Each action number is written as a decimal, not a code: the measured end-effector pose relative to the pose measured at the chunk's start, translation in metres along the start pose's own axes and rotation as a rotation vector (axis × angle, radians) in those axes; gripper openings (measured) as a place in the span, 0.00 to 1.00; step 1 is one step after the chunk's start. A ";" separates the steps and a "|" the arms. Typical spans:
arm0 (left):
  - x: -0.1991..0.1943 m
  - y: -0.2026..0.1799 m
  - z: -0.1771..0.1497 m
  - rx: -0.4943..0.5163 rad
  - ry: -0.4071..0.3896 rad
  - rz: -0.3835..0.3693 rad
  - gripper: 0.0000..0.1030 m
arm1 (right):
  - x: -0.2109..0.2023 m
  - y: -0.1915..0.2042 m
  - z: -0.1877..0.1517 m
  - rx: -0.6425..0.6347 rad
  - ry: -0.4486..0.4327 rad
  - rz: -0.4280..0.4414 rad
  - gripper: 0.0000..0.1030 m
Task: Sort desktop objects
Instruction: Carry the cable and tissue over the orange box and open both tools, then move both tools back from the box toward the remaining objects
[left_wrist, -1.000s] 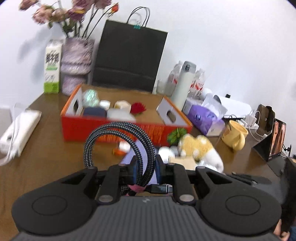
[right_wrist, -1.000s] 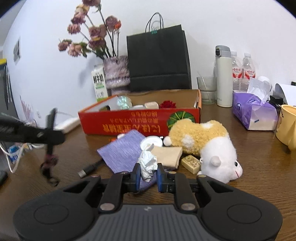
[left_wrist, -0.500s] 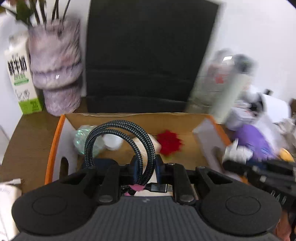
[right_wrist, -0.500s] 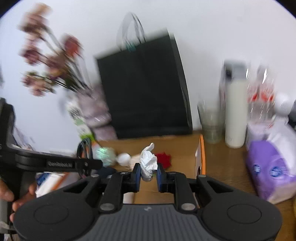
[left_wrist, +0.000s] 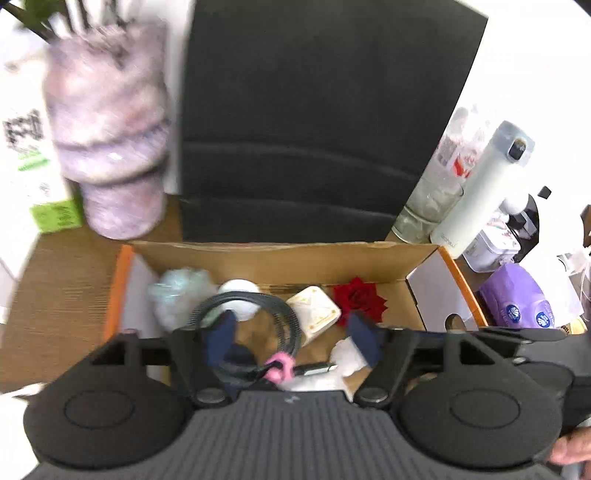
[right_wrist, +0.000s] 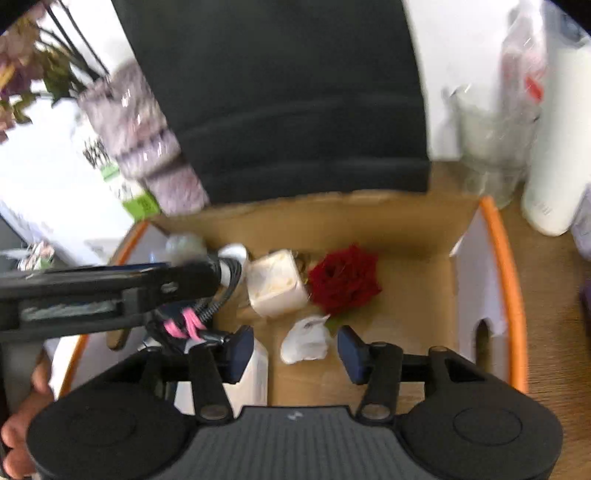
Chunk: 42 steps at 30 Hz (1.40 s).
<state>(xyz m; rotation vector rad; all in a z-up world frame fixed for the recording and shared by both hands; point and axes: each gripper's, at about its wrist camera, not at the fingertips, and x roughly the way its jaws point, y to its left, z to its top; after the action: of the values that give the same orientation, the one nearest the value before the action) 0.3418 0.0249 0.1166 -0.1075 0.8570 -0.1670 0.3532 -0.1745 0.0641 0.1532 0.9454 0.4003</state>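
Note:
Both grippers hover over the open orange cardboard box (left_wrist: 117, 280) (right_wrist: 508, 280). My left gripper (left_wrist: 291, 338) is open; the coiled braided cable (left_wrist: 280, 314) with its pink tie (left_wrist: 280, 369) lies loose between its fingers, in the box. My right gripper (right_wrist: 295, 349) is open; the crumpled white tissue (right_wrist: 306, 339) lies free on the box floor between its fingers. The tissue also shows in the left wrist view (left_wrist: 345, 356). The box holds a red flower (right_wrist: 343, 282), a cream square box (right_wrist: 275, 284), a white disc (left_wrist: 240, 291) and a pale wad (left_wrist: 177, 295).
A black paper bag (left_wrist: 314, 122) stands right behind the box, with a purple vase (left_wrist: 110, 140) and a milk carton (left_wrist: 33, 173) to its left. A white thermos (left_wrist: 484, 192), a glass and a purple tissue pack (left_wrist: 521, 299) stand to the right.
Both grippers moved further over the box and lowered. The left one opened and let go of the cable; the right one opened and dropped the tissue into the box.

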 end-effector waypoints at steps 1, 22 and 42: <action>-0.010 -0.001 -0.002 -0.007 -0.016 0.019 0.74 | -0.010 0.001 -0.003 -0.007 -0.016 -0.027 0.48; -0.151 -0.045 -0.328 0.038 -0.218 0.026 1.00 | -0.162 0.048 -0.307 -0.146 -0.269 -0.123 0.75; -0.140 -0.055 -0.352 0.076 -0.172 0.116 0.99 | -0.166 0.042 -0.348 -0.085 -0.339 -0.123 0.87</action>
<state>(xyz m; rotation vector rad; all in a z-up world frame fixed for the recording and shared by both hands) -0.0207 -0.0126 0.0002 -0.0006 0.6829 -0.0800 -0.0266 -0.2181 0.0002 0.0812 0.5998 0.2883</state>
